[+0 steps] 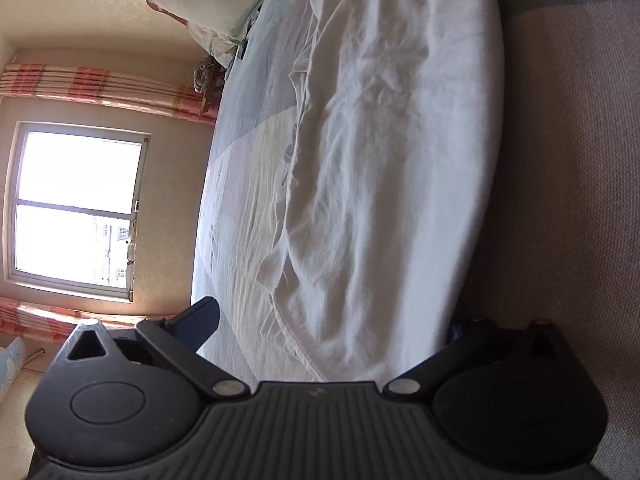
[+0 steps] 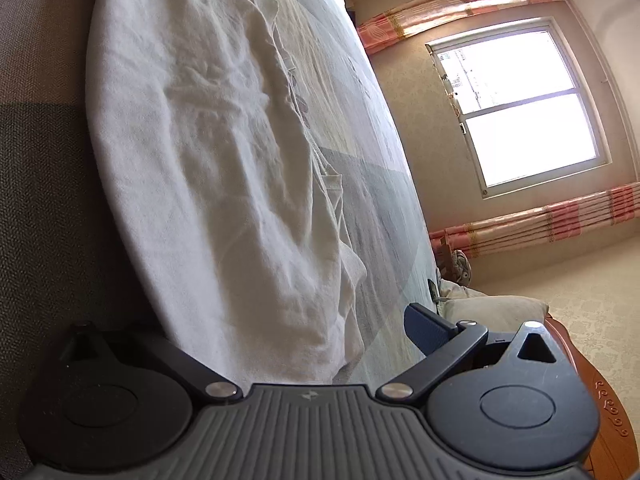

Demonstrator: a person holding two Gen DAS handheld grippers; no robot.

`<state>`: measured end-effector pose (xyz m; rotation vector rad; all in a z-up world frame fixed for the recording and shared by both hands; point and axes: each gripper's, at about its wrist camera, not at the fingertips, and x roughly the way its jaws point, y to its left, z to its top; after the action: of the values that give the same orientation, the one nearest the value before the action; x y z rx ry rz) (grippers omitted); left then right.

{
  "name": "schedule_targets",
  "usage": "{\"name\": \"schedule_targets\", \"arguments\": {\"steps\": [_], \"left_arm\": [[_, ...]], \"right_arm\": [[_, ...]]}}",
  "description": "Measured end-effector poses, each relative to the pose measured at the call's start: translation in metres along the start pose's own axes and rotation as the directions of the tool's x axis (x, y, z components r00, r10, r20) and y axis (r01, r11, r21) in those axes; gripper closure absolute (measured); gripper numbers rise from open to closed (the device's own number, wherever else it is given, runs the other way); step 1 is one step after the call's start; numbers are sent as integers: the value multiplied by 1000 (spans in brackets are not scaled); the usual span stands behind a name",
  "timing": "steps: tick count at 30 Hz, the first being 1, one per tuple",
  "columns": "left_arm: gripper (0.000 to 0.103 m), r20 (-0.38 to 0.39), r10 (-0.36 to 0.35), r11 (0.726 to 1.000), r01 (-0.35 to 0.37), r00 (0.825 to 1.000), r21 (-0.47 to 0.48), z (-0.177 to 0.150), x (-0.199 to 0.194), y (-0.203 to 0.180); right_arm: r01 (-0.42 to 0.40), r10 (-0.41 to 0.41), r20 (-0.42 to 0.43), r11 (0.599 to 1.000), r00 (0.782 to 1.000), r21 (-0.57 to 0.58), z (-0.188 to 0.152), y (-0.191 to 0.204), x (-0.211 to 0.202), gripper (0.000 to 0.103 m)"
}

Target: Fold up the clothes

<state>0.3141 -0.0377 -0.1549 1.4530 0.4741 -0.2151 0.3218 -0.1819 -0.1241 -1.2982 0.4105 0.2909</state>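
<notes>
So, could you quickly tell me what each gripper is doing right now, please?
Left gripper: open, straddling the near edge of the white garment, not clamped.
Right gripper: open, also straddling the garment's edge, holding nothing.

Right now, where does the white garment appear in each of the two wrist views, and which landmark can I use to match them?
Left wrist view: the white garment fills the centre and right, lying spread on the bed, running from the top edge down to the left gripper.
Right wrist view: the white garment fills the left and centre, ending near the right gripper.
Shared landmark: the window, far left in one view, upper right in the other.
</notes>
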Motion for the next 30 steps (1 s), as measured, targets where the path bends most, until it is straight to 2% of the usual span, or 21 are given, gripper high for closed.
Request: {"name": "schedule_targets", "arguments": {"steps": [3,8,10,12,16,18,20,22,24,26,27,28,29,30], "left_arm": [[0,47,27,996,-31,999,83,14,1,-8],[1,131,68,978,-92,989,188,24,-2,-21],[0,146,59,974,-89,988,210,23,0,-21],[0,104,79,980,-96,991,176,21,13,-15],[5,89,103,976,-118,991,182,22,19,-19],[17,94,88,974,-105,992,202,19,13,-25],[41,86,48,975,-65,995,214,17,11,-29],[50,74,20,977,-36,997,211,16,12,-31],[57,59,3,981,-15,998,191,17,13,-32],[77,43,-21,984,13,999,178,17,14,-34],[82,37,-35,984,28,999,176,17,14,-36],[96,31,-50,982,44,998,182,15,12,-41],[103,32,-43,983,37,999,181,15,11,-45],[103,34,-32,984,26,999,178,14,10,-48]], "right_arm": [[35,-30,42,994,999,-101,10,12,0,0],[64,-47,104,985,993,-161,25,22,-6,0],[77,-57,120,983,991,-167,26,25,-9,0],[69,-50,113,983,992,-169,24,22,-8,0],[82,-72,67,983,995,-164,20,17,3,0],[93,-81,79,980,994,-178,20,21,1,1],[91,-72,96,974,993,-207,19,28,-2,6],[55,-35,91,974,995,-218,19,31,-6,22],[22,-3,85,975,996,-222,18,33,-8,26],[0,16,78,978,997,-209,18,32,-7,30],[-11,27,74,978,997,-206,19,31,-6,35],[-20,35,71,978,997,-207,19,32,-6,40],[-26,41,69,977,997,-210,19,34,-7,43],[-34,49,67,977,997,-212,19,36,-7,50]]}}
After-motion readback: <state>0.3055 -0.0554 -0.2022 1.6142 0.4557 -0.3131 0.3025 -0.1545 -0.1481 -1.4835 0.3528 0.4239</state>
